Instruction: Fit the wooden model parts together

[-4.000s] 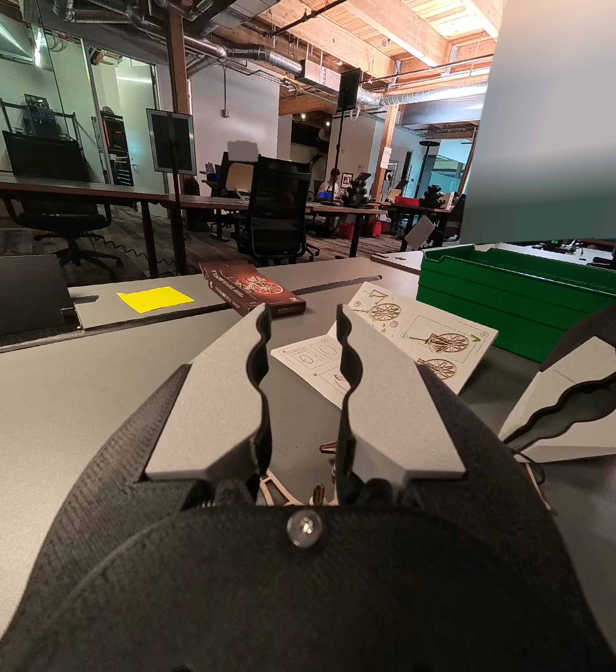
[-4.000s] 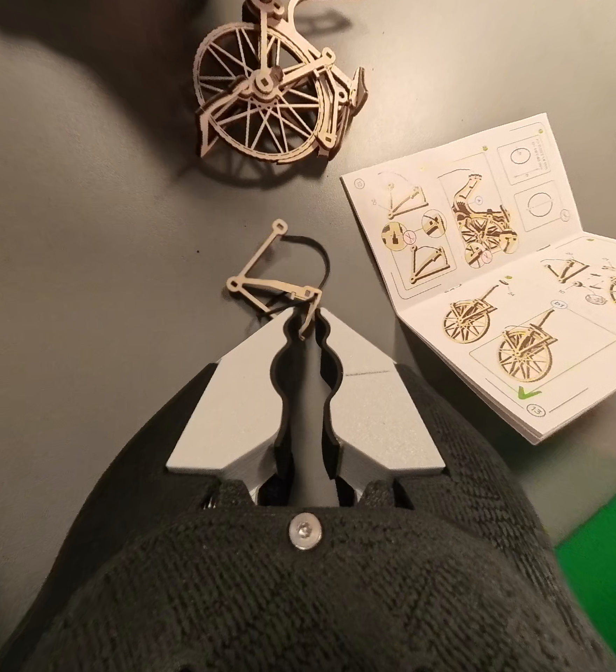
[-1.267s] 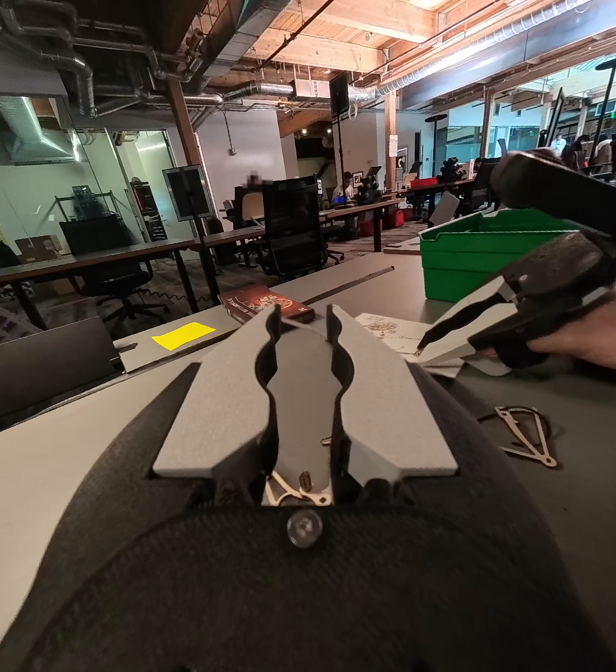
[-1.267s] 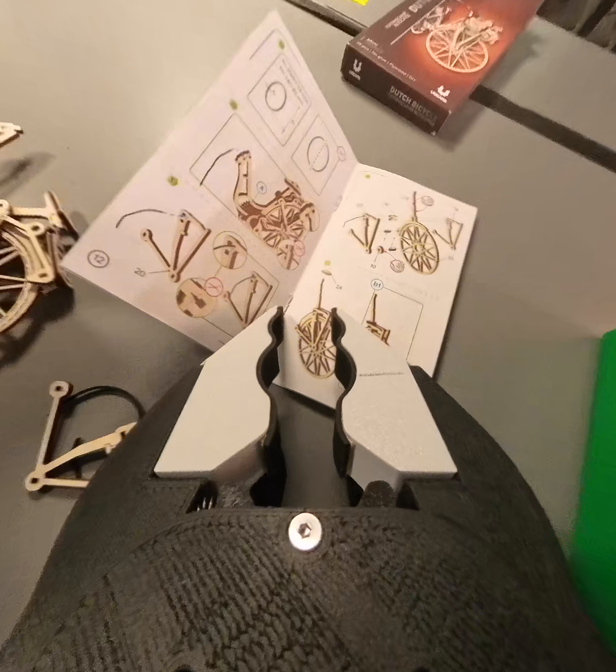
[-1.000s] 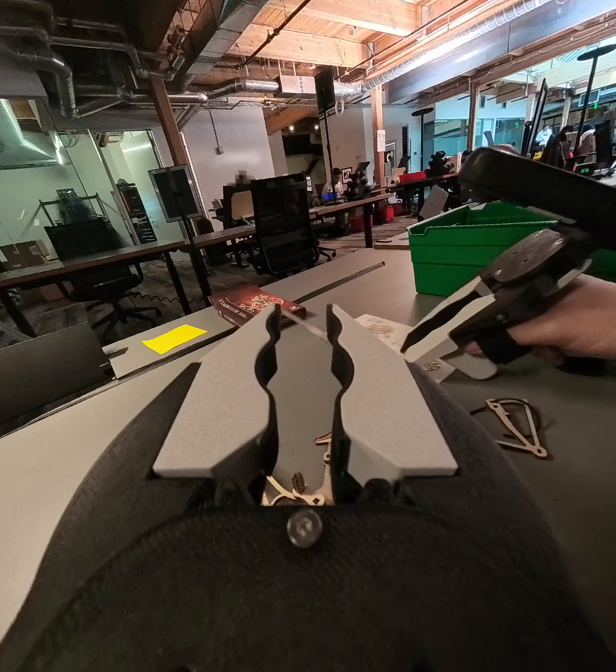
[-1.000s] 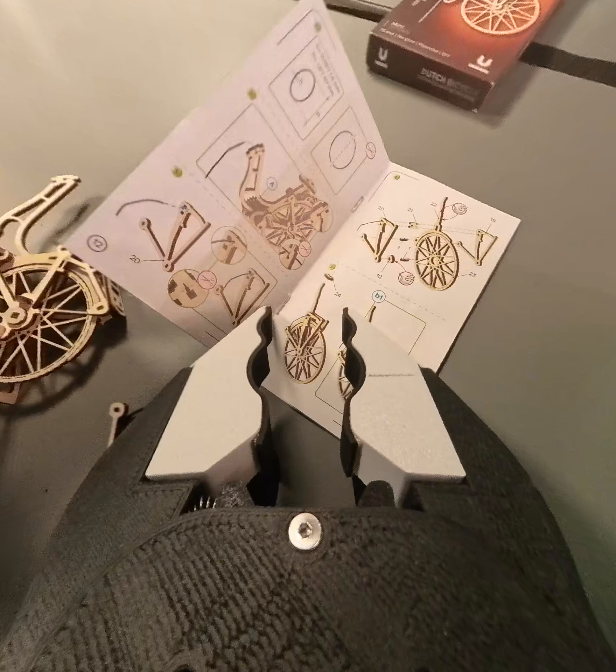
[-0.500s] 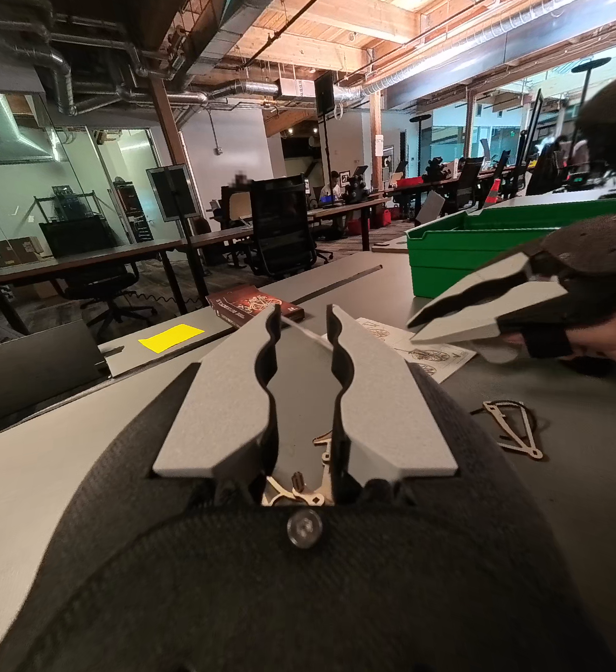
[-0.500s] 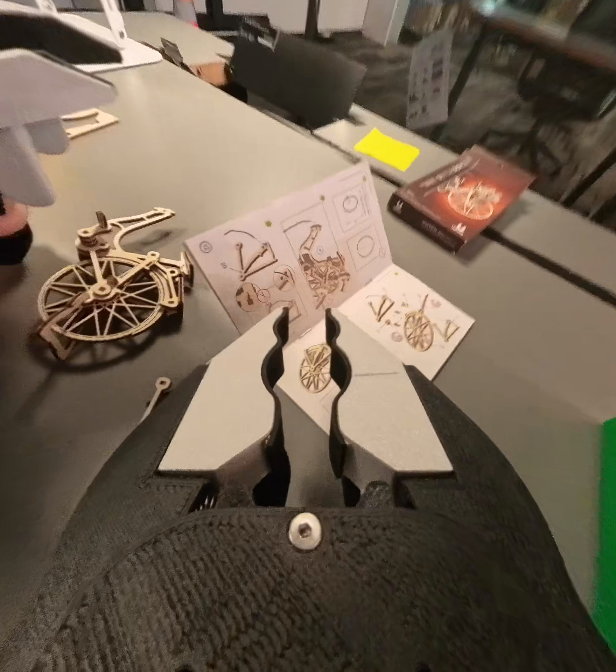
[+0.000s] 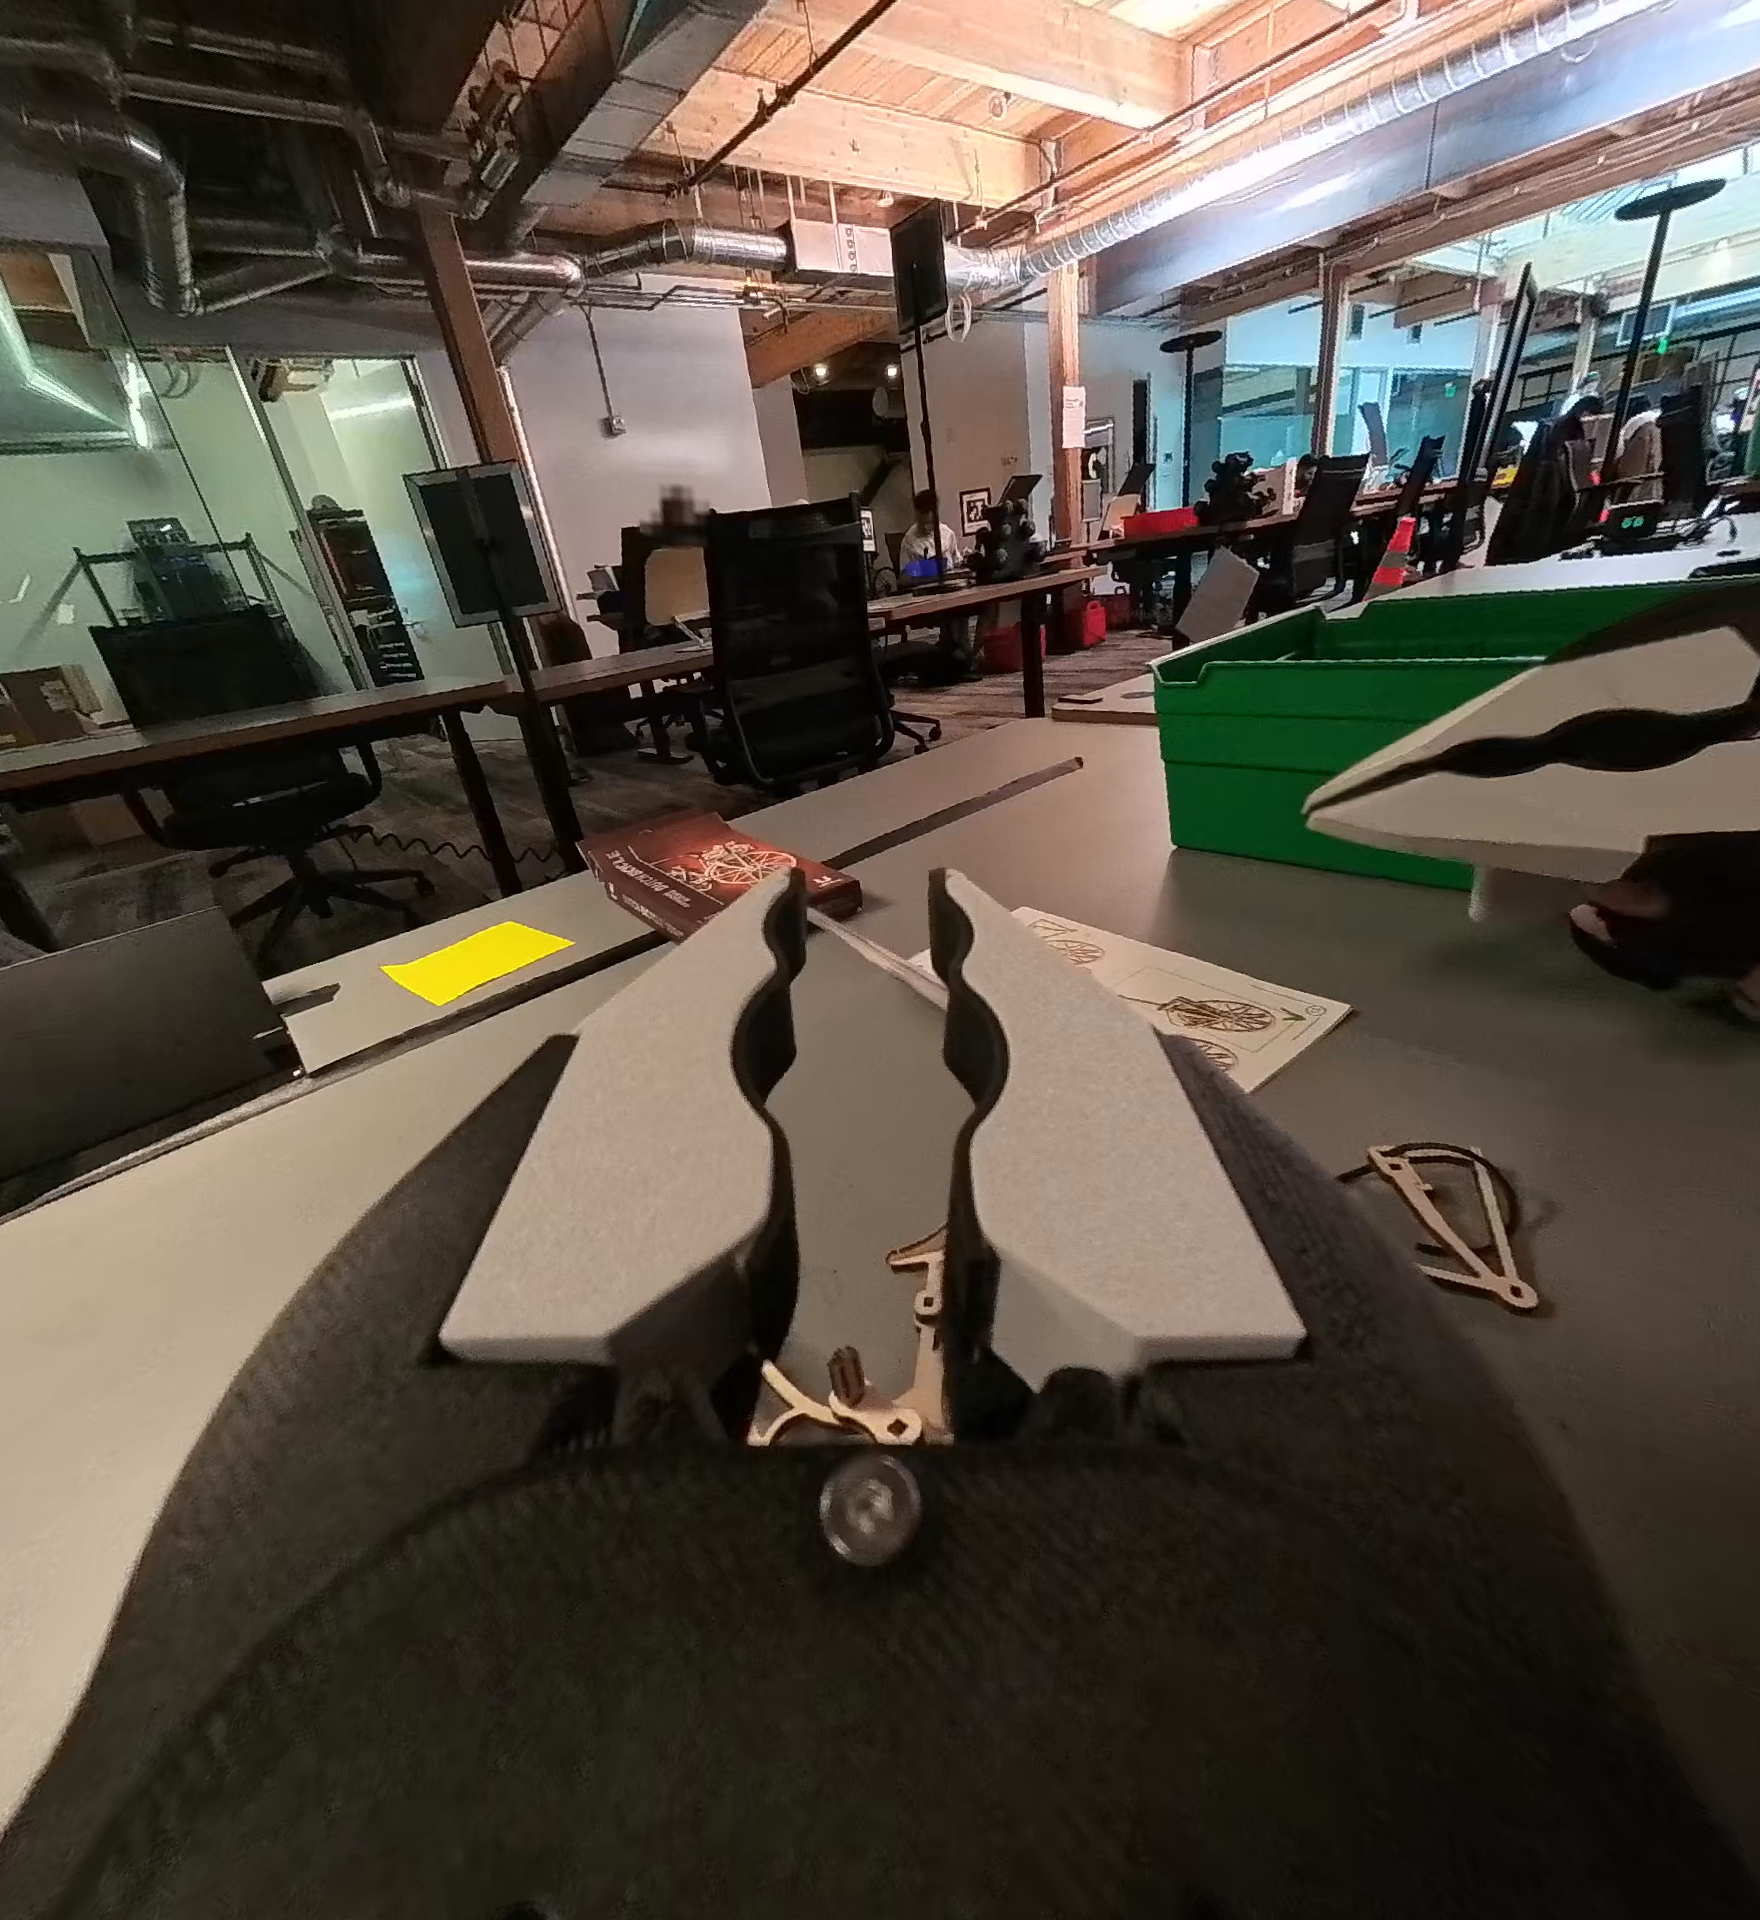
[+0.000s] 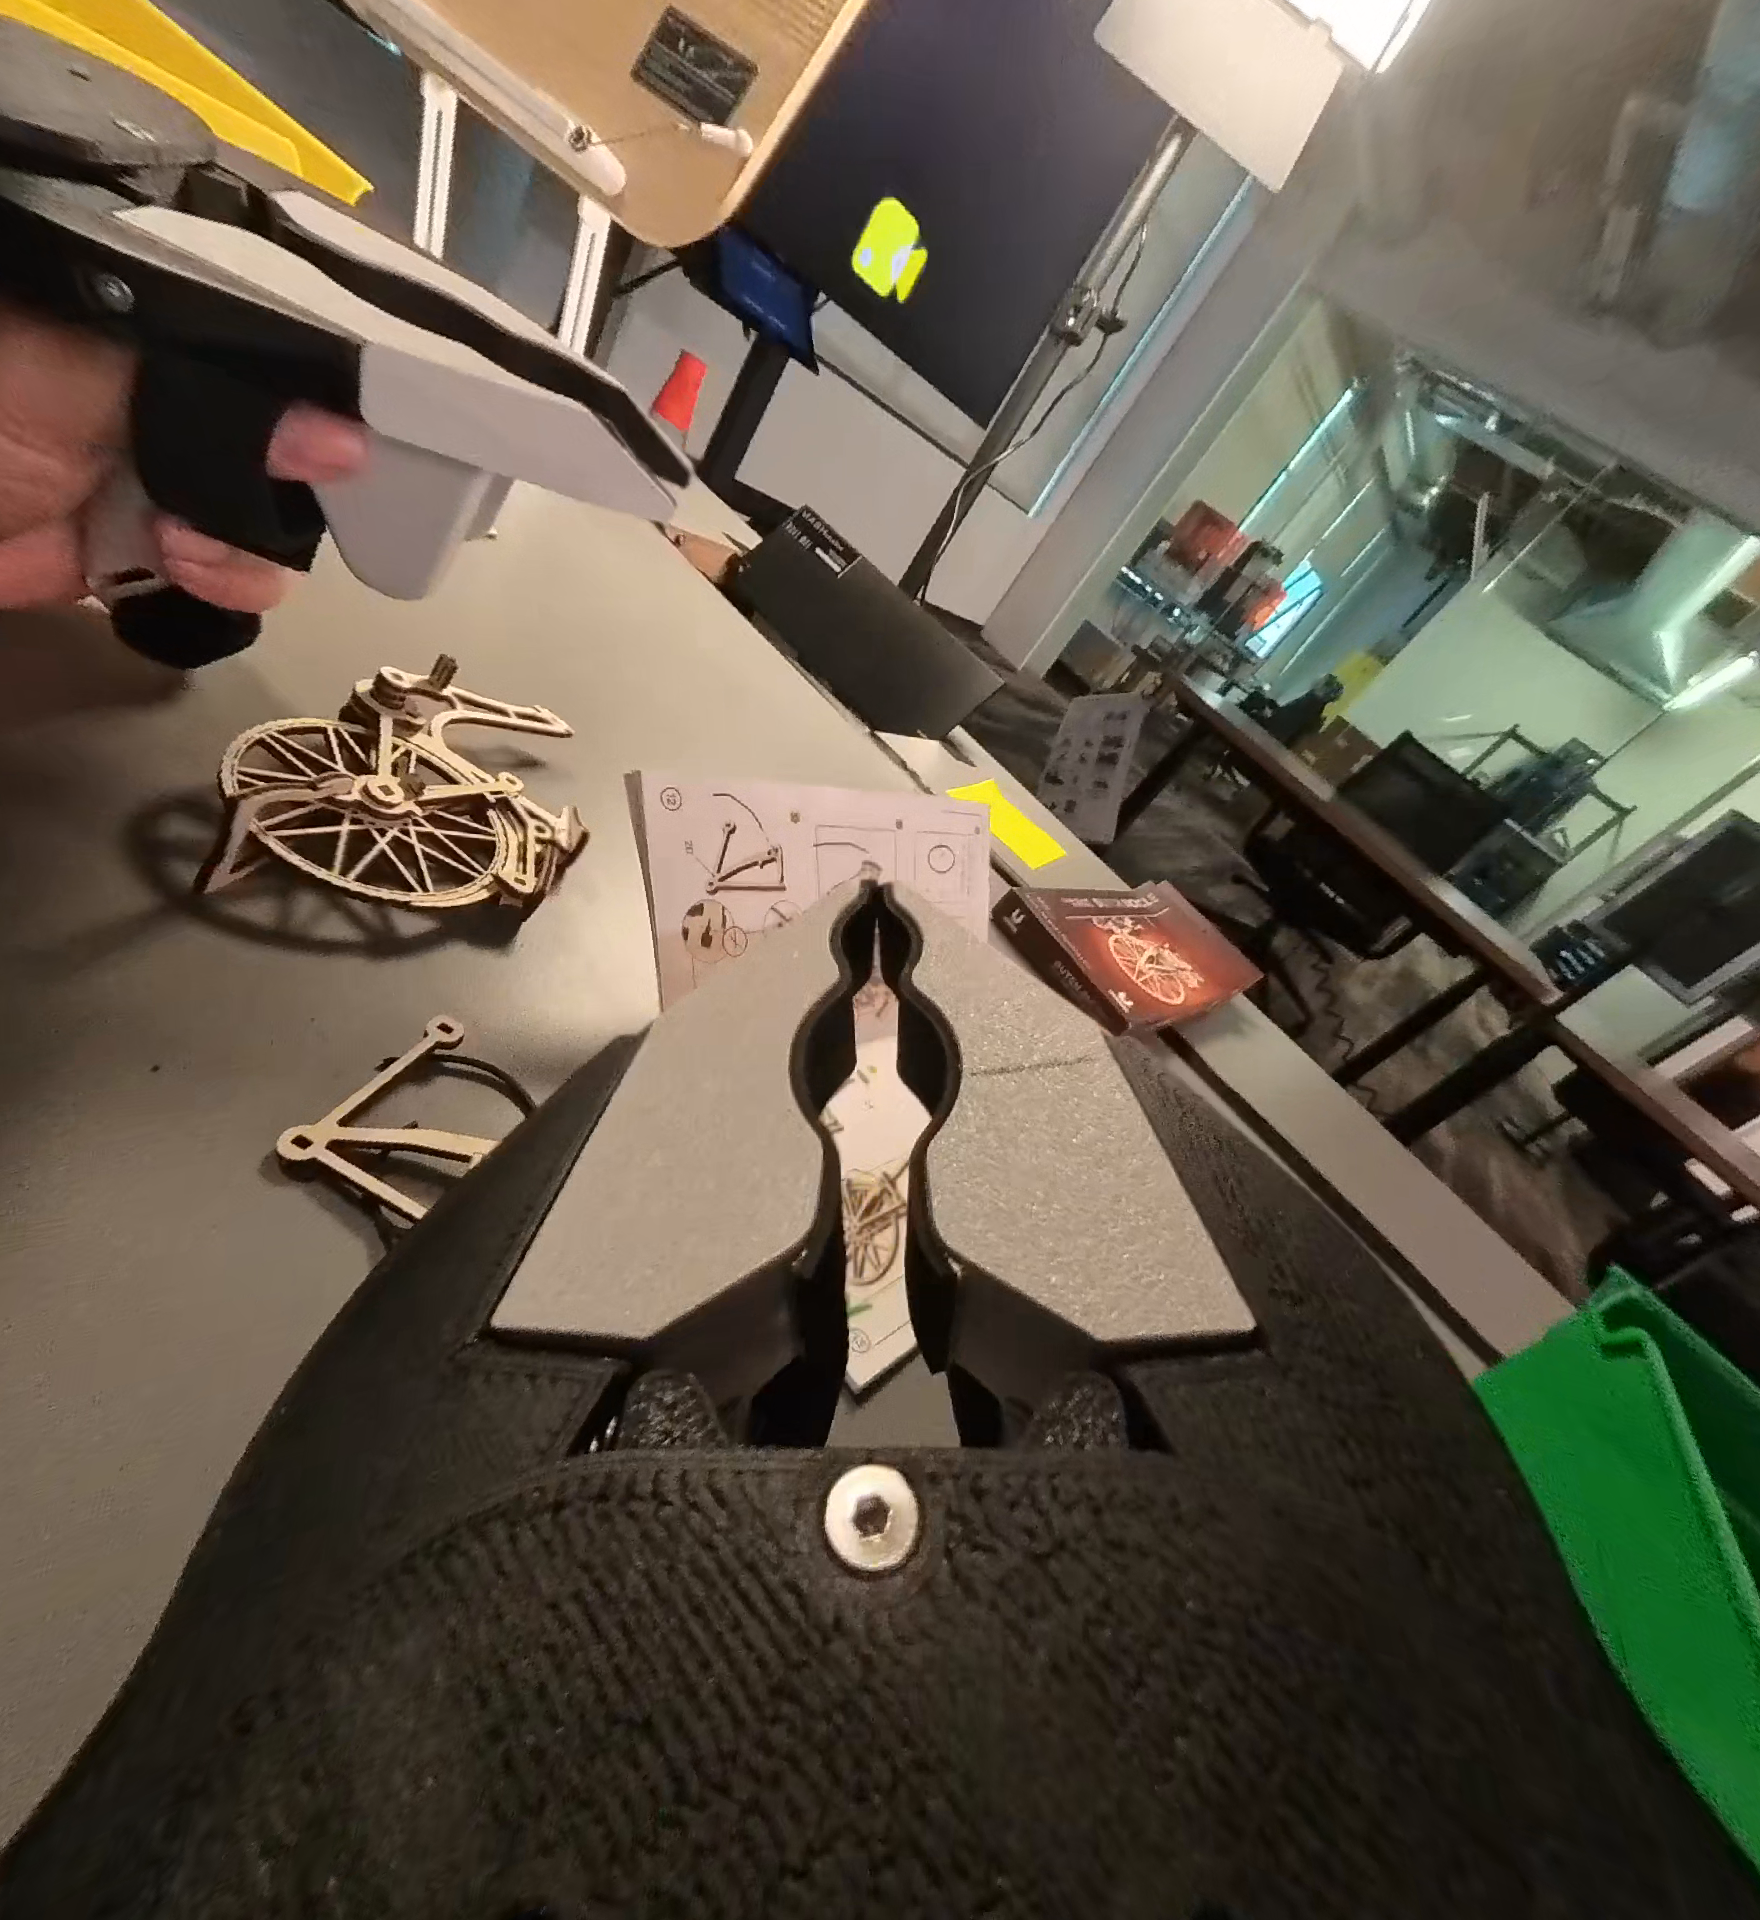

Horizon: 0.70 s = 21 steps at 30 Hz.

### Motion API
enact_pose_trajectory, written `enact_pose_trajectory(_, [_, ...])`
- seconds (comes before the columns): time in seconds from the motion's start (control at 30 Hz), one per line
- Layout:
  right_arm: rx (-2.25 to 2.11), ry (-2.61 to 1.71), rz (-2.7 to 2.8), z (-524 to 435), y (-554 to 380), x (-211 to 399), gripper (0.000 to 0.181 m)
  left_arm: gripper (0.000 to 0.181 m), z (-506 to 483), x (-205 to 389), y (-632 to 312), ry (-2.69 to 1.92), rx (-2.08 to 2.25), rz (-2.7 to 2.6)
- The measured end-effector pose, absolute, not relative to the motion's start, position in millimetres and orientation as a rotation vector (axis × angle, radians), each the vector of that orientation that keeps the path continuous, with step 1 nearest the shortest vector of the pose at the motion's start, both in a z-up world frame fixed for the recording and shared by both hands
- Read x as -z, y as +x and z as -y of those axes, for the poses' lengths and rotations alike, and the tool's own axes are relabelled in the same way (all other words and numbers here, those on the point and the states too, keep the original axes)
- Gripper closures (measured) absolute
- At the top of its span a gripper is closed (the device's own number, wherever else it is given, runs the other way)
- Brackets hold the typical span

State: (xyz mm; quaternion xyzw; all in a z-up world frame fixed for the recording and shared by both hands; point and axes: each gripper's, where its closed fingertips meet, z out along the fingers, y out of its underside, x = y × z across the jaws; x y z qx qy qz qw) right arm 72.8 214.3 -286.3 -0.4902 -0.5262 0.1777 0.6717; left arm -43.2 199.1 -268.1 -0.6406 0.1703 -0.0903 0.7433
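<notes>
Jaws of the left gripper (image 9: 868, 904) stand parted with nothing between them, held low above the bench (image 10: 76, 1299); those of the right gripper (image 10: 874, 896) are nearly closed at the tips and also empty. Neither tool has hold of a part, so both seem to be waiting while the next step is chosen.

Farthest left in the right wrist view lies the wheel assembly (image 10: 388, 805), flat on its side just below the left gripper, probably kept where that hand can steady it. Next to it, nearer the camera, rests the small triangular frame piece (image 10: 377, 1122) with its dark curved strip, apart from the wheel and not yet fitted. Right of these, the instruction booklet (image 10: 803, 852) lies open, likely so that the diagrams can be checked. Further right sit the dark kit box (image 10: 1125, 961) and a green bin (image 10: 1686, 1538) at the bench edge.
</notes>
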Motion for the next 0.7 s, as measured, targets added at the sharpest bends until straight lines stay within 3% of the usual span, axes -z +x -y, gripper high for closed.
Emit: enact_pose_trajectory(0.7, [-0.47,-1.178,1.215,-218,68,299,0.181,0.161,-200,270,-42,-1.408,0.197,-0.386])
